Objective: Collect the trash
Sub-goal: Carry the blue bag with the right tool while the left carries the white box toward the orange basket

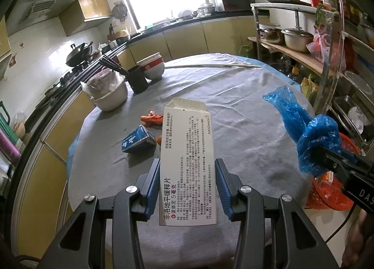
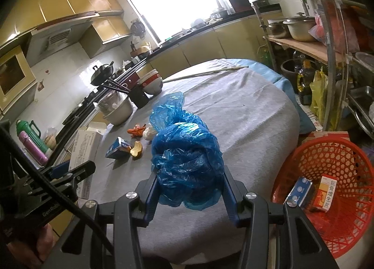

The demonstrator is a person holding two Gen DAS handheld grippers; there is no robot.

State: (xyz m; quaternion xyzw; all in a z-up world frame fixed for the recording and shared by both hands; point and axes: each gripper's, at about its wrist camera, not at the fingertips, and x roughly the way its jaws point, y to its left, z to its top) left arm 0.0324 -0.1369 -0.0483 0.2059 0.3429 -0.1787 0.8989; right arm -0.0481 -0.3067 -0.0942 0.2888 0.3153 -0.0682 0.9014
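My left gripper [image 1: 187, 170] is shut on a white medicine box [image 1: 188, 152] with an open top flap, held above the grey tablecloth [image 1: 233, 105]. My right gripper [image 2: 189, 182] is shut on a crumpled, knotted blue plastic bag [image 2: 184, 152], which also shows at the right of the left wrist view as the blue bag [image 1: 303, 128]. On the cloth lie a small blue carton [image 1: 136, 140], a red wrapper [image 1: 152, 118] and orange peel [image 2: 136, 149]. A red mesh basket [image 2: 327, 152] stands right of the table with two small boxes inside.
Stacked bowls [image 1: 152, 65], a black chopstick holder [image 1: 138, 79] and a covered bowl [image 1: 107, 91] stand at the table's far left. A long white stick [image 1: 210, 66] lies at the far edge. A stove counter runs left; a metal rack [image 1: 292, 42] with pots stands right.
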